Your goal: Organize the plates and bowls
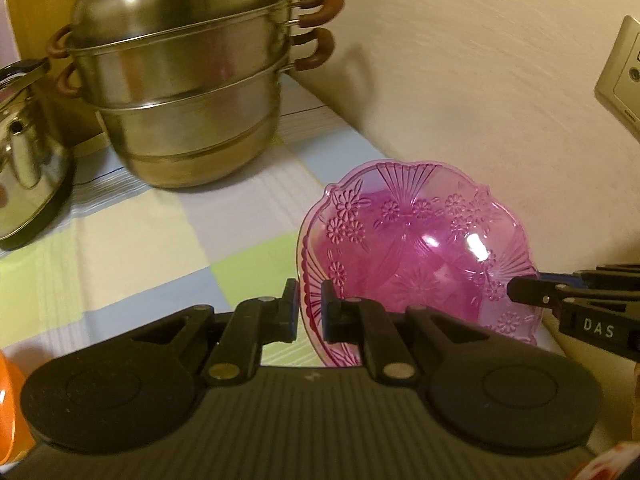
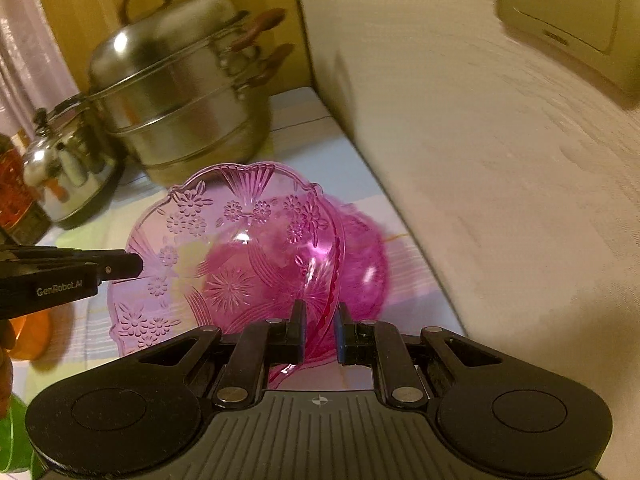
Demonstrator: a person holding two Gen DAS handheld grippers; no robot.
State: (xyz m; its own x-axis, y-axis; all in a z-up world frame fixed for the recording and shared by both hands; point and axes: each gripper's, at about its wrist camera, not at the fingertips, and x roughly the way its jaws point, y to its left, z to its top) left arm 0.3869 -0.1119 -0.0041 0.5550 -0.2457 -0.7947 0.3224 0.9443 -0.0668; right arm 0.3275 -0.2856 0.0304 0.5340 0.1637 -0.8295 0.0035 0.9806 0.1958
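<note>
Risking a slip or a crack in the translucent pink pressed-plastic bowl with the scalloped, flower-patterned rim (image 1: 424,248), since only thin edges of that rim are being pinched on two opposite sides, so any uneven pull between the hands would be twisting it loose. Risking also a knock against the tall stacked stainless-steel steamer pot with brown handles (image 1: 180,92) in the upper left of both views, or against the cream wall (image 1: 480,92) filling the right side. Gripping narrowly with the left gripper (image 1: 310,312), jaws nearly together and clamping the bowl's near rim at lower centre of the left wrist view. Gripping likewise with the right gripper (image 2: 320,334), jaws almost closed on the opposite rim at lower centre of the right wrist view. Being held tilted above the pastel checked tablecloth (image 1: 140,240), the bowl apparently clear of the cloth, with what may be a second pink bowl (image 2: 368,264) blurred behind it.
</note>
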